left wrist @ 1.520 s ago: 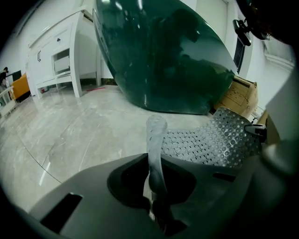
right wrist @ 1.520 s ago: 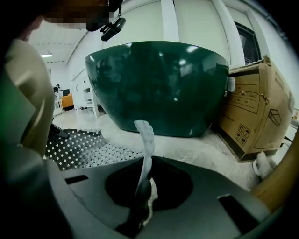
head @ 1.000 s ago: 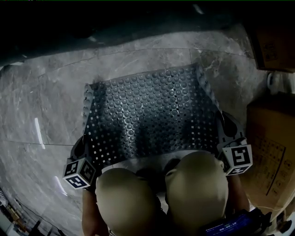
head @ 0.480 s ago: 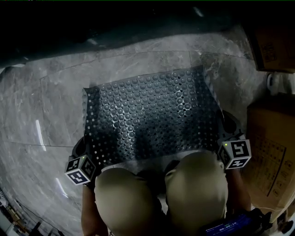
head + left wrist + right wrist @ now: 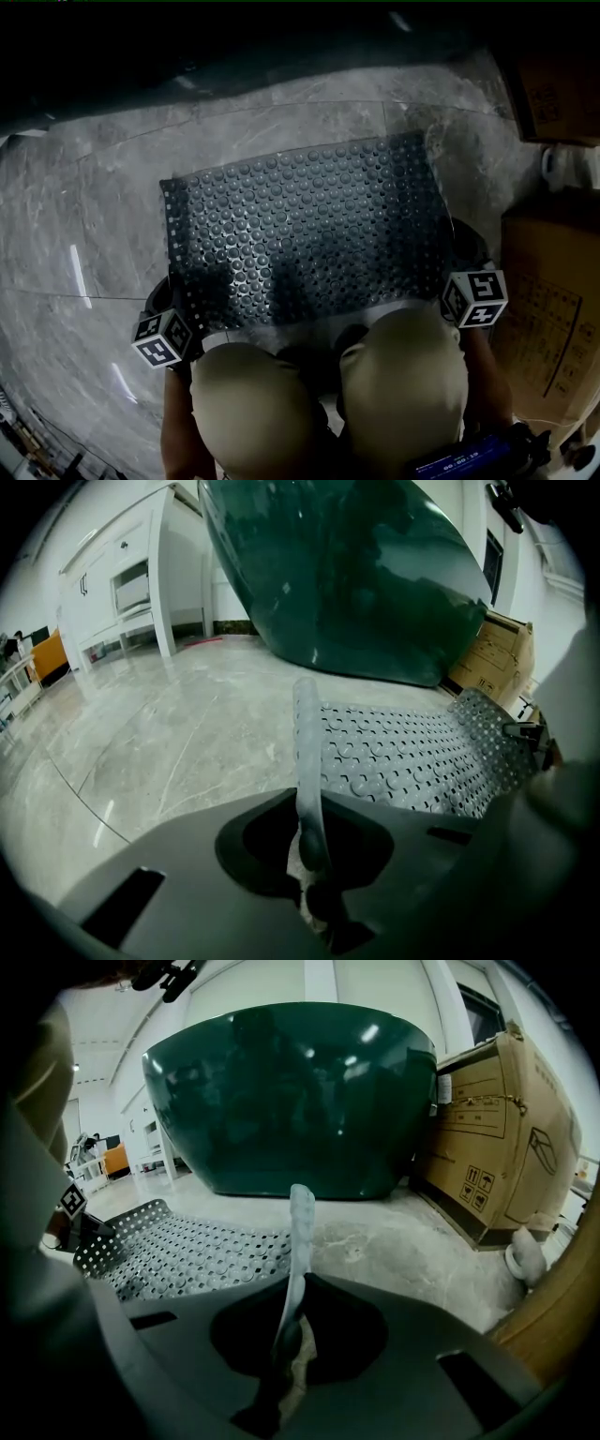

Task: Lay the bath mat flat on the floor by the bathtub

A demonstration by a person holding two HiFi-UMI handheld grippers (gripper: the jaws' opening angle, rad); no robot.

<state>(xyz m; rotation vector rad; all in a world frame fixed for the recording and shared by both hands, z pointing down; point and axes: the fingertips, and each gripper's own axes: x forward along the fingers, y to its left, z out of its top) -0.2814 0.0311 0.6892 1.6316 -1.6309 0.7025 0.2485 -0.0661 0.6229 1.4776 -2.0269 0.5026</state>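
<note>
The grey studded bath mat is spread over the marble floor in front of the dark green bathtub. Its far part rests on the tiles and its near edge is lifted at my knees. My left gripper is shut on the mat's near left corner, whose edge stands up between the jaws. At the near right corner my right gripper is shut on the mat's edge. The mat runs away to the right in the left gripper view, and the mat runs left in the right one. The tub looms close behind.
Cardboard boxes stand at the right, close to the mat's right edge, with another box further back. A white object lies beside the box. White cabinets stand far off at the left. My knees are under the near edge.
Both grippers have sunk with the mat's near corners. The mat has flattened: its raised side edges have dropped and its far edge lies closer to the tub.
</note>
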